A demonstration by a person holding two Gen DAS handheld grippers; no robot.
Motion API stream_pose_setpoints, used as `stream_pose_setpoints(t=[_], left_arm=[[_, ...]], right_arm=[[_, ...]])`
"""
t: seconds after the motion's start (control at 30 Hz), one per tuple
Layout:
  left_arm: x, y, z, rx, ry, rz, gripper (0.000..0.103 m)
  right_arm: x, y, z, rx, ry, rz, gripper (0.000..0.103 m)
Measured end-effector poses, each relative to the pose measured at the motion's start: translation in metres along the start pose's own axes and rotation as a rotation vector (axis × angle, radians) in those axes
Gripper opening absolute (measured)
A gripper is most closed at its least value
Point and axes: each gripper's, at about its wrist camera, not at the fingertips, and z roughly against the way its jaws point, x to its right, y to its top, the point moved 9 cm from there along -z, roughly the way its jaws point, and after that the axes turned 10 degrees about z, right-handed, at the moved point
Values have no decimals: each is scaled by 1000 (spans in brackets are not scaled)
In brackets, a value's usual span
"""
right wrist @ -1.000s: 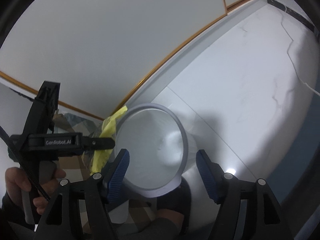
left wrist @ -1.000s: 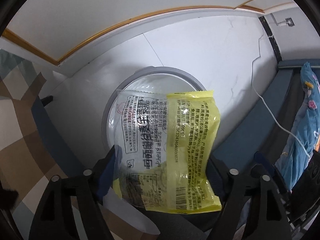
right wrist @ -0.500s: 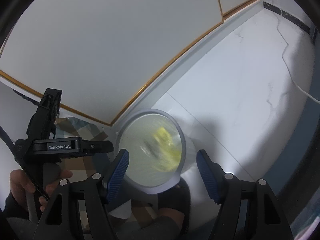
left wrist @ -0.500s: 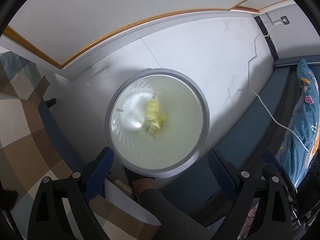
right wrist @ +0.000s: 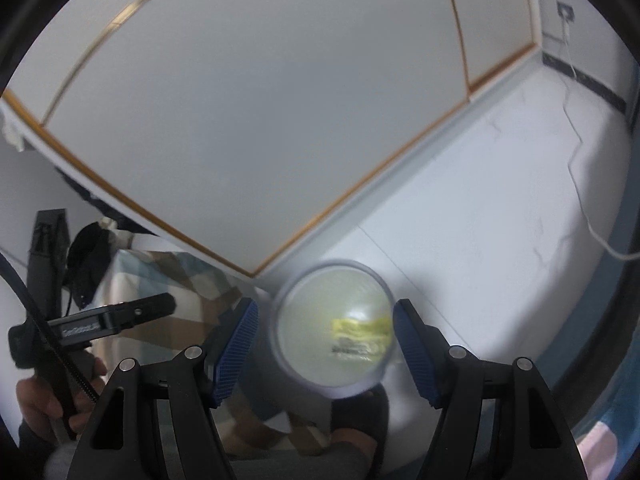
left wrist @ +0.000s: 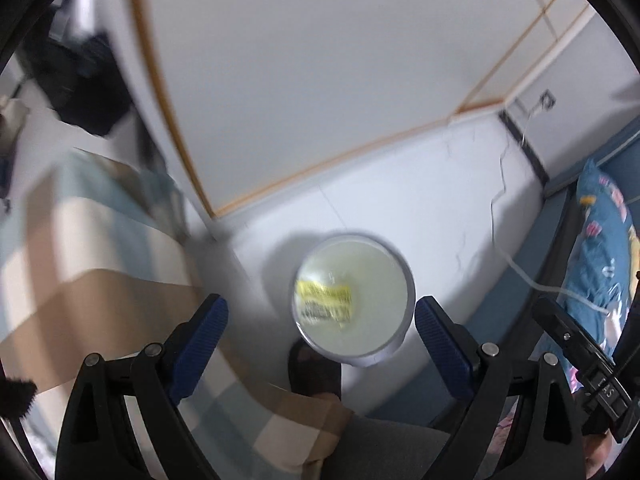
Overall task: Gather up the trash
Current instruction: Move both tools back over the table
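A round grey trash bin (left wrist: 404,280) is seen from above on the white floor (left wrist: 420,208), close to the corner where the white panelled wall (left wrist: 320,60) meets it. A yellow wrapper (left wrist: 323,301) with dark print lies inside the bin, on the bottom toward the left part of the rim in the left wrist view; in the right wrist view the same wrapper (right wrist: 360,338) sits toward the right part of the rim, and the print is too blurred to be read.

The left gripper (left wrist: 320,320) is held above the bin with its blue pads spread wide; nothing is between them and nothing is gripped. Its jaws have just been opening, with the wrapper already down in the bin.

The right gripper (right wrist: 325,344) is likewise held over the bin, its jaws parted and empty, the bin rim showing in the gap between the pads.

A checked cloth (left wrist: 80,248) in beige and pale blue is seen at the left of the bin, and a dark slipper (left wrist: 314,372) is seen just below the bin's near edge. A white cable (left wrist: 520,272) runs across the floor toward a blue patterned fabric (left wrist: 604,248) at the right
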Motion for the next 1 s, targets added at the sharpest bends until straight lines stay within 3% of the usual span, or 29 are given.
stream_pose_setpoints(t=[0.13,0.37,0.47,0.7,1.0], left_arm=[[-28,10,52,142,97,55,93],[-81,5,155,403,120,157,93],[-107,0,194,521,143,182,93],[-157,-12,252,644,156,262,93],[-213,-47,298,783,263,331,93]], right_arm=[[-35,16,29,79,8,59,70],[-114,37,87,218,23,229,70],[-151,41,110,273,69,268,76],[-245,34,147,396,108,442,83],[-357,-4,159,507,202,647,95]])
